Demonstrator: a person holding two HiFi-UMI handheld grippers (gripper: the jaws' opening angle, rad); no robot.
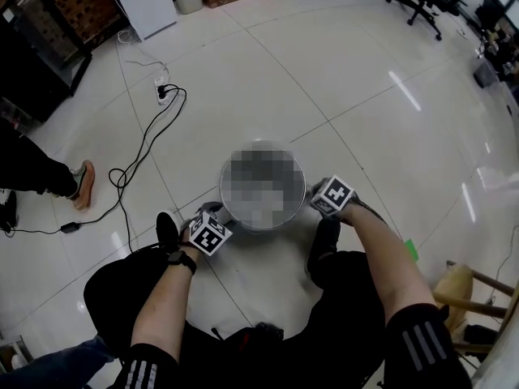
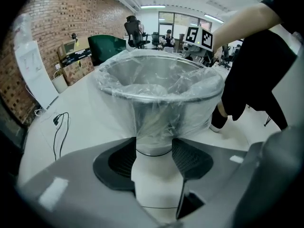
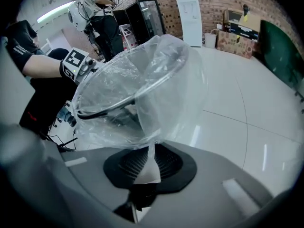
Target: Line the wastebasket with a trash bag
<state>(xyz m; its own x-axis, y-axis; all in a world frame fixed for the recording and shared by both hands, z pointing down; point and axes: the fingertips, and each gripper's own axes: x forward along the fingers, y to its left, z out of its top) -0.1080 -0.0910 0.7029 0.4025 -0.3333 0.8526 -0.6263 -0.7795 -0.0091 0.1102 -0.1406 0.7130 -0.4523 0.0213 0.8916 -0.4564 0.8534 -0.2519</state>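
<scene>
A round metal wastebasket (image 1: 231, 209) stands on the white floor between my knees, its middle hidden by a mosaic patch. A clear trash bag (image 2: 156, 87) lies over its rim and hangs down the outside. My left gripper (image 2: 154, 144) is at the basket's left side, jaws apart, with the film-covered wall just ahead of the gap; its pads (image 2: 121, 163) press on nothing. My right gripper (image 3: 148, 163) is at the right side, shut on a twisted strand of the trash bag (image 3: 156, 80) and stretching the film off the rim. The head view shows left gripper (image 1: 212, 213) and right gripper (image 1: 318, 194).
A power strip with a black cable (image 1: 162, 94) lies on the floor to the upper left. Another person's shoe (image 1: 83, 183) is at the left. A white cabinet (image 1: 142, 2) stands at the back. A wooden stool (image 1: 478, 290) is at the right.
</scene>
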